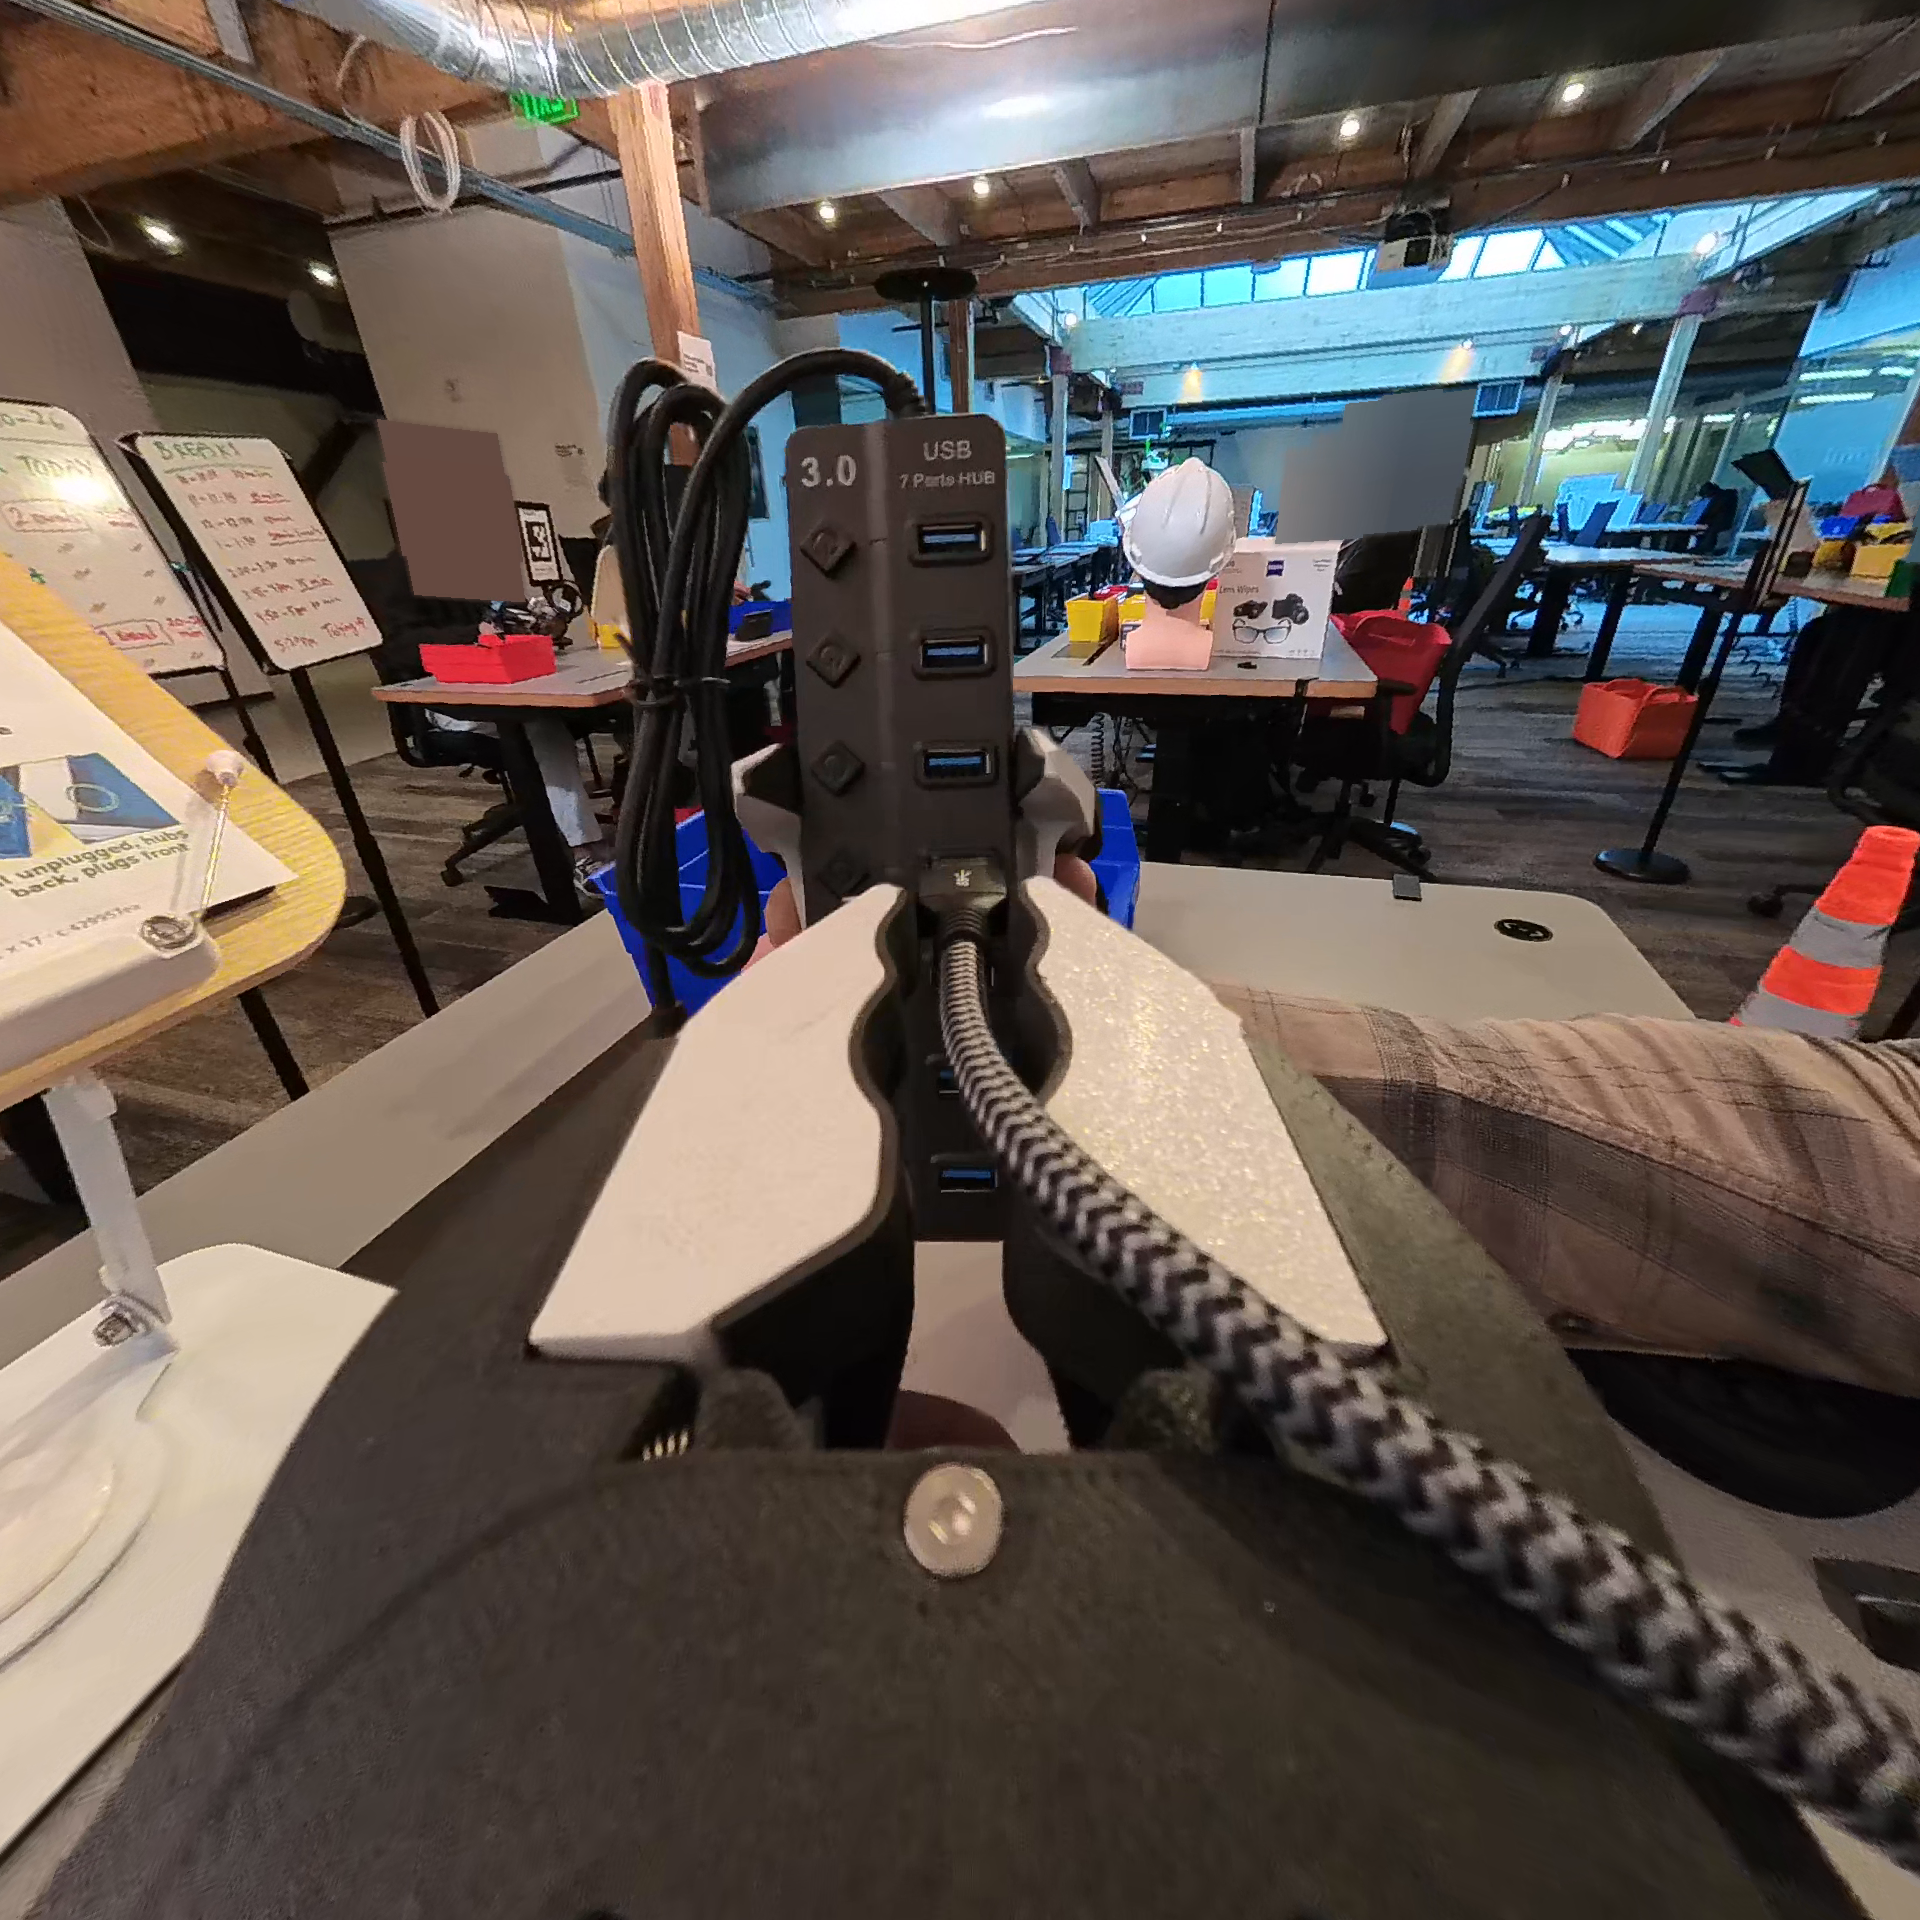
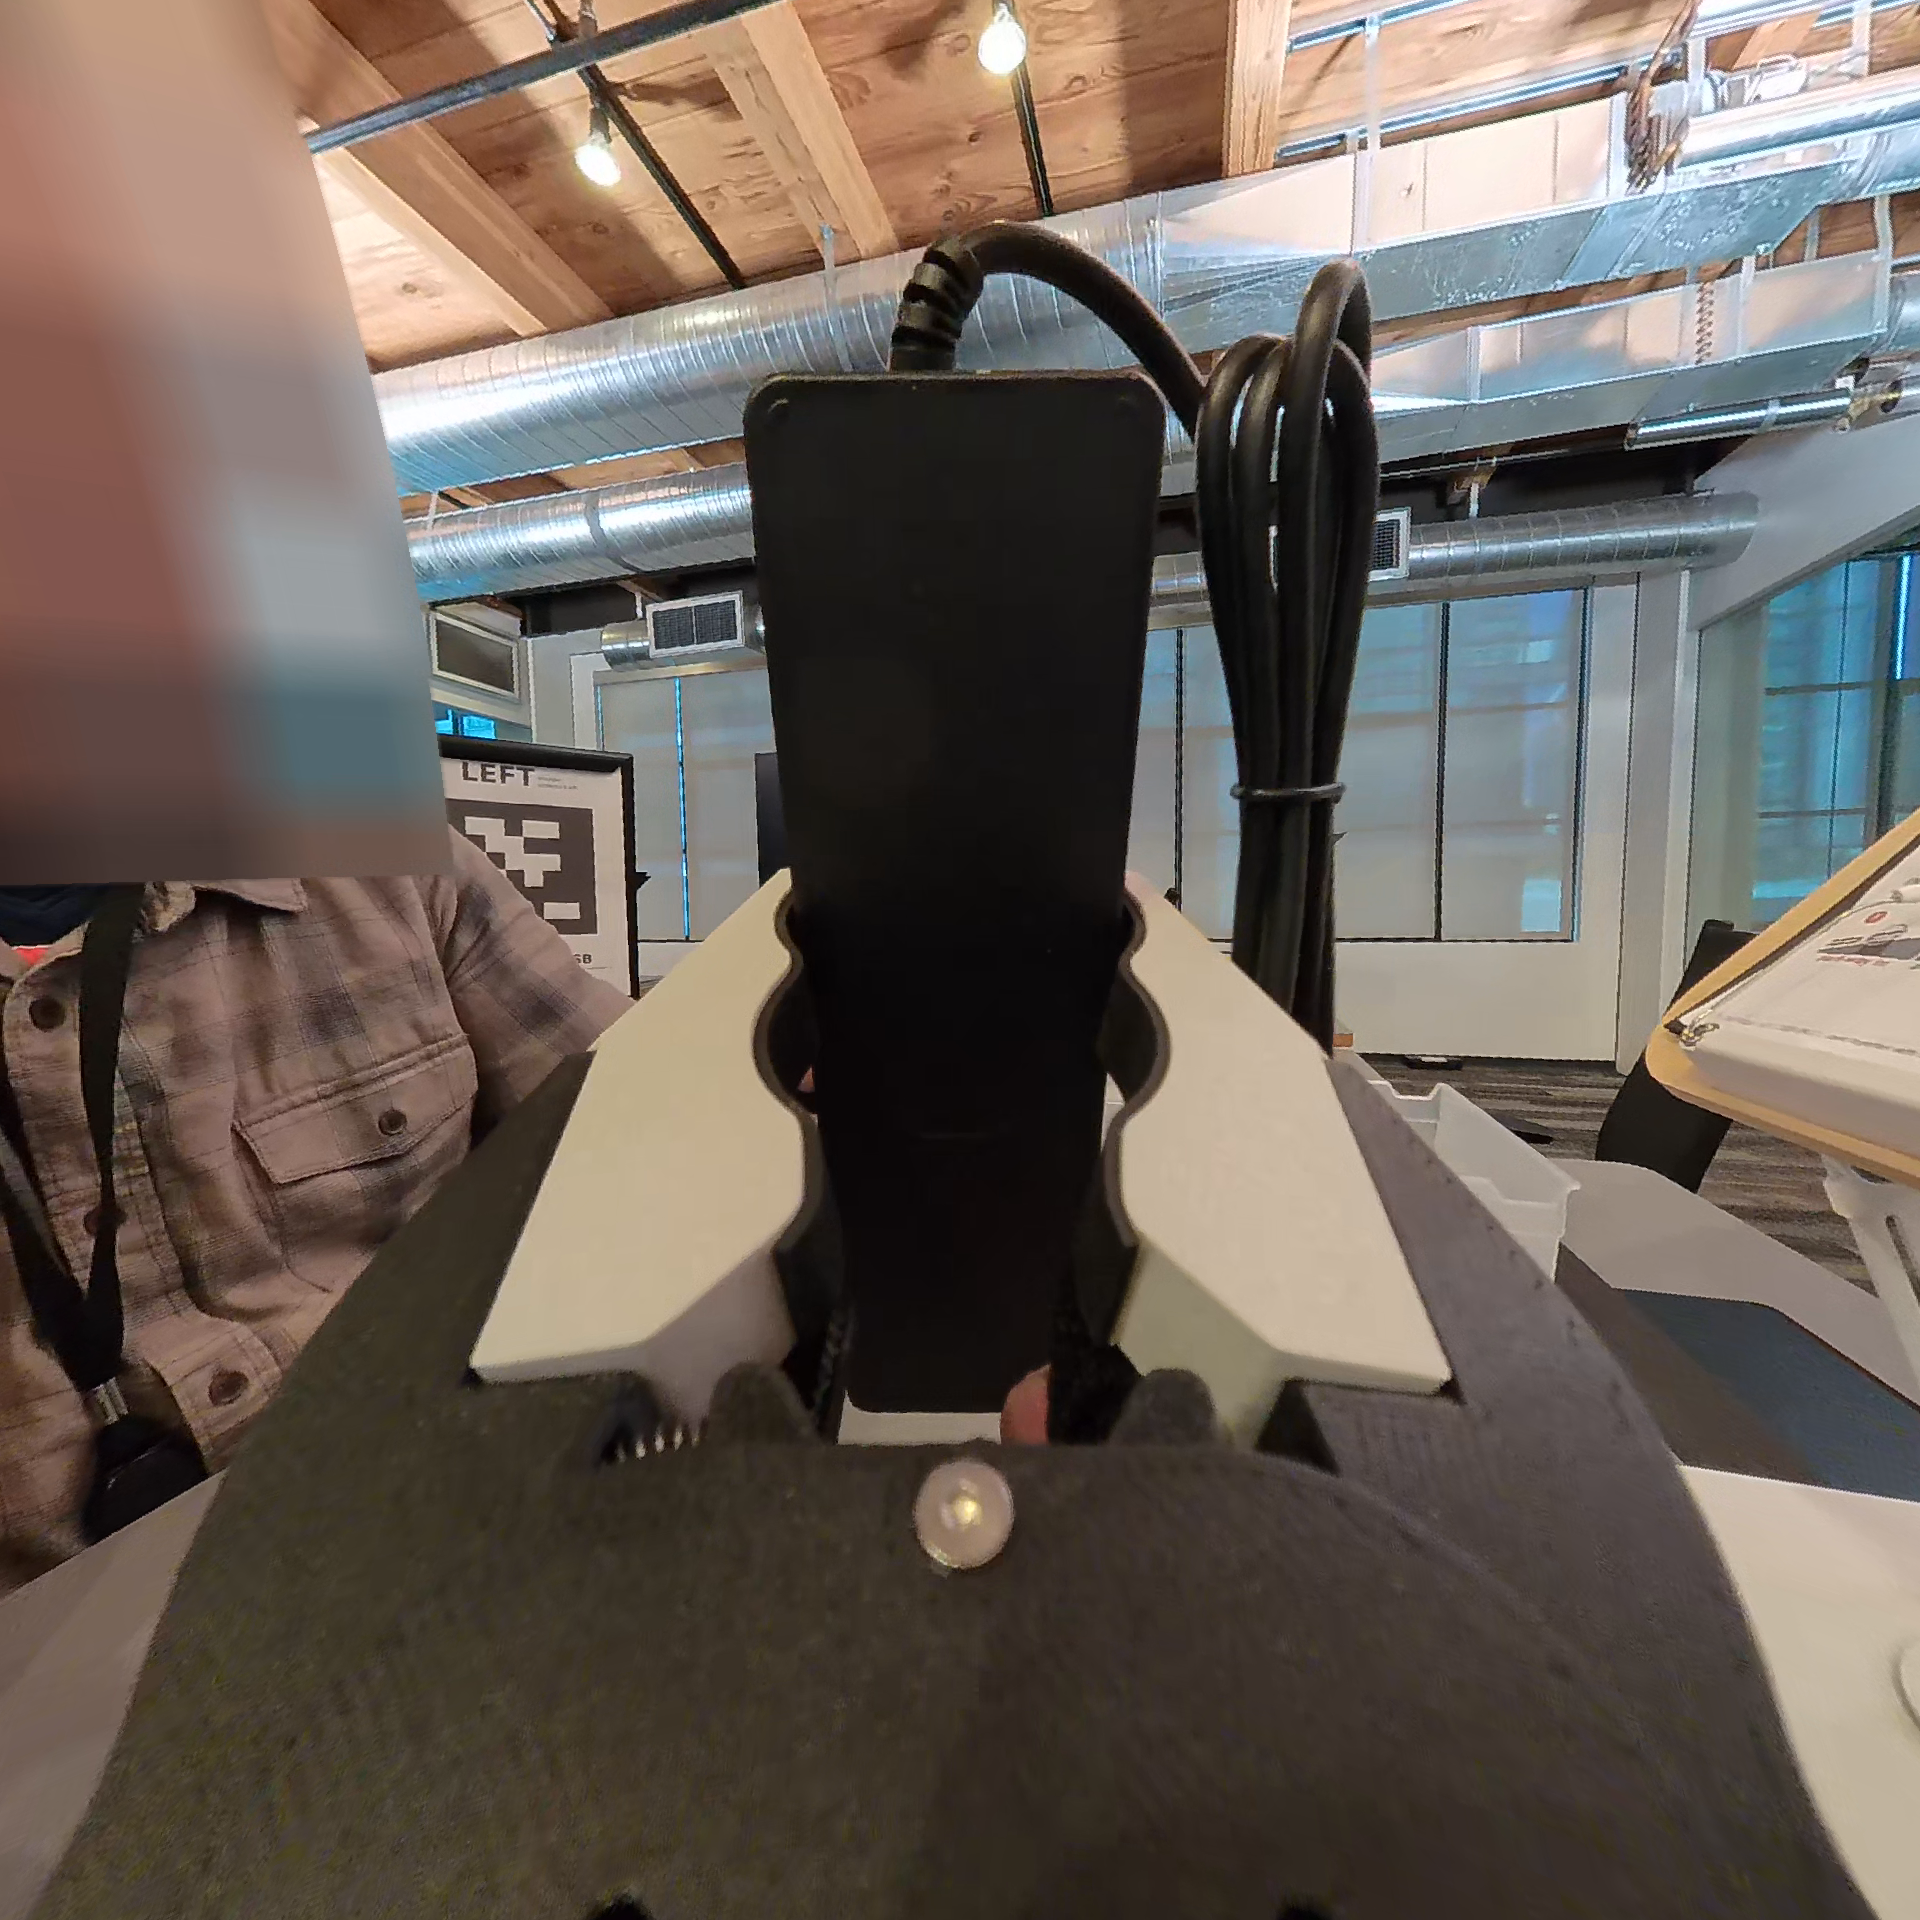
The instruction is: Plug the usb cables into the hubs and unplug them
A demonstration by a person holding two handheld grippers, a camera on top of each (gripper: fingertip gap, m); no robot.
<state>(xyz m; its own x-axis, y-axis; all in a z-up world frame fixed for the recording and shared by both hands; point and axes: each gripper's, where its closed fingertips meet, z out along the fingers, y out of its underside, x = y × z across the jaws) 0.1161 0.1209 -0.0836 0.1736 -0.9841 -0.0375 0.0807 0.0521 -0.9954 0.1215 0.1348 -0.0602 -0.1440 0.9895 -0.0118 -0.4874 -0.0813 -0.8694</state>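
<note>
The right gripper pinches the hub across its width, jaws pressed on both long edges, holding it upright and off the table so its ports face the other gripper. The left gripper meets it from the port side, jaws closed on the plug of the braided cable, which sits in the 4th port down. 3 blue ports above the jaws are free. The hub's own tied cord hangs beside it, clear of the jaws.
</note>
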